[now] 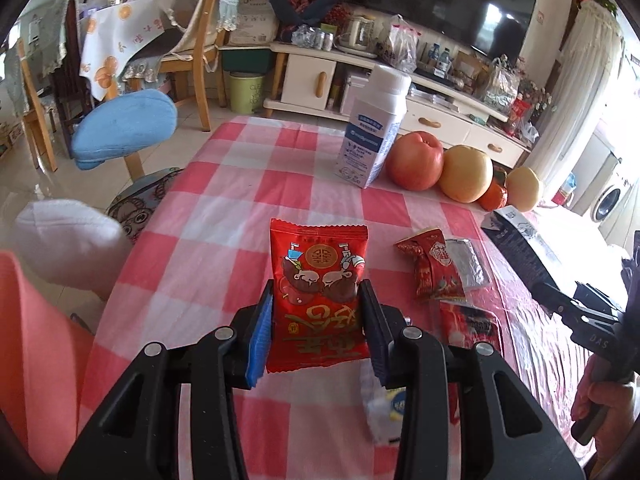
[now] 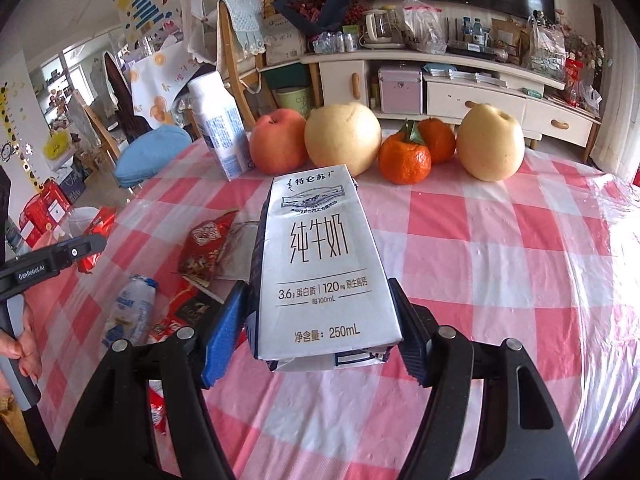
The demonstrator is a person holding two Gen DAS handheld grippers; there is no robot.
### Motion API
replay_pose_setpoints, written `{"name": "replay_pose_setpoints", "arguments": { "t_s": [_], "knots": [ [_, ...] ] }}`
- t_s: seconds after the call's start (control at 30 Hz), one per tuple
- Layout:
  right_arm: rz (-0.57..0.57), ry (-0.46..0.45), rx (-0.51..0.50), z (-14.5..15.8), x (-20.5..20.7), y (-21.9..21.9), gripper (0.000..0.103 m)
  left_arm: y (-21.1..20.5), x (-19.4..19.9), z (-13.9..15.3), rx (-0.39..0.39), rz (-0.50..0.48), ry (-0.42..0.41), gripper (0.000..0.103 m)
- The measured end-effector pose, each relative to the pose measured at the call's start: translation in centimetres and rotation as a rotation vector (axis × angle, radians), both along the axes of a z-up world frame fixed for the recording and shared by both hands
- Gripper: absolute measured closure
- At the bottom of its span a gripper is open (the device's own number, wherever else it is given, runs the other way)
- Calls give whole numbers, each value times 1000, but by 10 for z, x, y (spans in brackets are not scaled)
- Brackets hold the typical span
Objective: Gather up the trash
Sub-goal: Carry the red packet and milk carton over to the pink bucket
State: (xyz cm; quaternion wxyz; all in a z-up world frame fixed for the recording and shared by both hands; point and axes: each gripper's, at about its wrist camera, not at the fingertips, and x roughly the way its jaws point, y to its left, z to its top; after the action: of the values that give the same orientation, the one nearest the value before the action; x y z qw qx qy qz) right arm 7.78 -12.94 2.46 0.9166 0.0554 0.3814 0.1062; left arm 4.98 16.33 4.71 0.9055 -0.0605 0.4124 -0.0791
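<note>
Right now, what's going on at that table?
A person is clearing trash with a claw in each hand. The left claw grips a red snack packet; the right claw holds a milk carton. More wrappers and a small bottle lie on the checked tablecloth.

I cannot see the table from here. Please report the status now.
Left gripper shut on red foil snack packet. Right gripper shut on grey milk carton. Torn red wrappers remain.
</note>
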Motion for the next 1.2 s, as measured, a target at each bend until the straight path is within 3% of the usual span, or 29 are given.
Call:
{"name": "replay_pose_setpoints", "arguments": {
  "t_s": [0.63, 1.0, 1.2],
  "knots": [
    [113, -88, 4, 42, -58, 76, 34, 55, -45, 27, -126, 72, -64, 61],
    [296, -131, 13, 75, -77, 178, 34, 118, -55, 49, -195, 199, -113, 61],
    [413, -146, 5, 90, -77, 247, 34, 179, -70, 60, -217, 334, -147, 61]
  ]
}}
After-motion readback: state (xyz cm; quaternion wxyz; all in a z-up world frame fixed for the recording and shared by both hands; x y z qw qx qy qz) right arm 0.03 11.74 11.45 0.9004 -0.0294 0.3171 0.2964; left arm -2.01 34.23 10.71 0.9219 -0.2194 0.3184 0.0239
